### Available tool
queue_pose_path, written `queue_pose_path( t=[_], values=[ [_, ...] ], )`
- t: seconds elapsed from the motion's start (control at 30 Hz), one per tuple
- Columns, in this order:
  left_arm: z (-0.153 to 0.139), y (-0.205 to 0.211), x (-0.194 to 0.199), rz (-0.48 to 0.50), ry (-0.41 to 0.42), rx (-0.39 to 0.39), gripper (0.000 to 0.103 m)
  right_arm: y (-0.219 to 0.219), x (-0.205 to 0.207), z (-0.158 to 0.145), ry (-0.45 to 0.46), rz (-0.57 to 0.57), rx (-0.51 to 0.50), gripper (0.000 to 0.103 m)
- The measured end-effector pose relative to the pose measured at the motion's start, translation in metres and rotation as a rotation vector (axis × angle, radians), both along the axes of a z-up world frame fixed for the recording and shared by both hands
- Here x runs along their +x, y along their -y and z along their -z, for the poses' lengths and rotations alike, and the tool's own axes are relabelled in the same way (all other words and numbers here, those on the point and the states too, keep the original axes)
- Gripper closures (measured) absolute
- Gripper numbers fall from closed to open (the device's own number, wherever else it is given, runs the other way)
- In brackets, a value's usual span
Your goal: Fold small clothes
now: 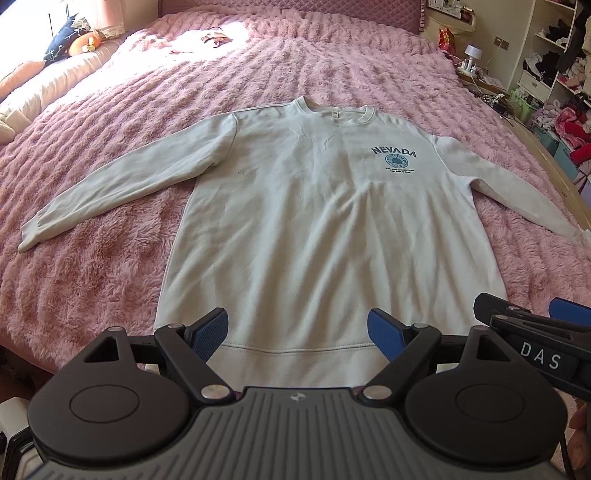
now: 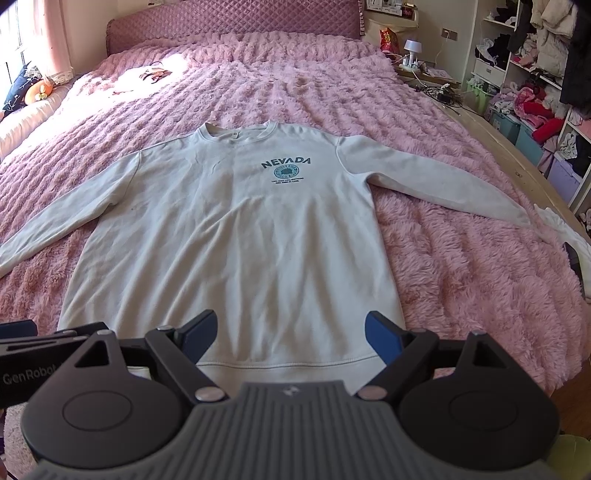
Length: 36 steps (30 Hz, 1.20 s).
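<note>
A white long-sleeved sweatshirt (image 1: 325, 221) (image 2: 236, 236) printed NEVADA lies flat and face up on the pink fluffy bedspread (image 1: 110, 266) (image 2: 461, 258), both sleeves spread outward, hem nearest me. My left gripper (image 1: 297, 332) hovers open above the hem, blue pads wide apart, nothing between them. My right gripper (image 2: 290, 334) is open too, above the hem's right part. In the left wrist view the right gripper (image 1: 532, 325) shows at the right edge; the left gripper's body (image 2: 40, 339) shows at the left edge of the right wrist view.
A quilted pink headboard (image 2: 236, 18) stands at the far end. Pillows and a plush toy (image 1: 86, 42) lie at far left. A wooden bed edge (image 2: 517, 162), nightstand with lamp (image 2: 412, 48), cables and shelves of clothes (image 2: 535, 103) line the right. A white cloth (image 2: 561, 229) lies near the right sleeve cuff.
</note>
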<state>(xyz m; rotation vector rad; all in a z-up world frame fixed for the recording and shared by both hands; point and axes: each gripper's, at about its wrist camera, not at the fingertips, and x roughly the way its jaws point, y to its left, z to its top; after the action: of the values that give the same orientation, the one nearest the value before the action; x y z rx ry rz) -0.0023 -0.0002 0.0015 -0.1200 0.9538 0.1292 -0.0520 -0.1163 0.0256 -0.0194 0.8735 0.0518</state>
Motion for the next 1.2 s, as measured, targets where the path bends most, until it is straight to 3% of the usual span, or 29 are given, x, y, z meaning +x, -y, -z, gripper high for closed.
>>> queue_pose_path(
  t=[1.2],
  values=[
    [0.0027, -0.0034, 0.0022, -0.018, -0.030, -0.004, 0.003, -0.0003, -0.0008, -0.0016, -0.002, -0.011, -0.004, 0.020]
  ],
)
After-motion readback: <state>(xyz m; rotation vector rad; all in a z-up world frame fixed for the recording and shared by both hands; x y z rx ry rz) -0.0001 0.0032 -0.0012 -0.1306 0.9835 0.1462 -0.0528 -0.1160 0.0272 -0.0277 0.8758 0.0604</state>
